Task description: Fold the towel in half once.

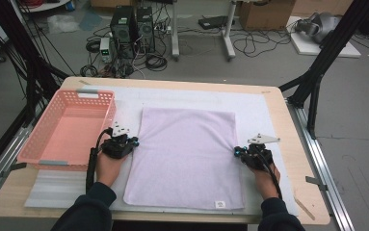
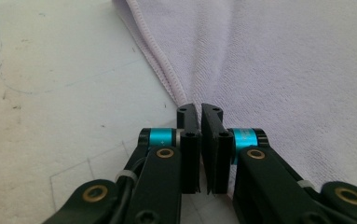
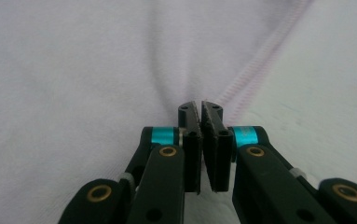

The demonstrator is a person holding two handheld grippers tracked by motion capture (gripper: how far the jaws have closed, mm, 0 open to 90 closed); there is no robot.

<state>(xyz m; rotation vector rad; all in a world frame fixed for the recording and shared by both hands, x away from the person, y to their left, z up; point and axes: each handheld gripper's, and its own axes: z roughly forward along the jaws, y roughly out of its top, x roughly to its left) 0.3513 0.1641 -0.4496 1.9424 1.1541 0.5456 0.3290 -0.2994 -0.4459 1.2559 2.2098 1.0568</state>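
Note:
A pale lilac towel (image 1: 187, 159) lies flat on the white mat, with a small label near its front edge. My left gripper (image 1: 133, 143) sits at the towel's left edge, about halfway along it. In the left gripper view the jaws (image 2: 200, 112) are pressed together on the stitched hem, and the towel (image 2: 283, 70) puckers toward them. My right gripper (image 1: 236, 151) is at the right edge, opposite the left one. The right gripper view has its jaws (image 3: 200, 108) shut on the hem, with creases in the towel (image 3: 73, 70) running to the tips.
An empty pink plastic basket (image 1: 95, 94) stands at the table's left, close beside my left hand. The white mat (image 1: 269, 120) covers most of the wooden table (image 1: 290, 144). Computers, cables and black stand legs are on the floor beyond the far edge.

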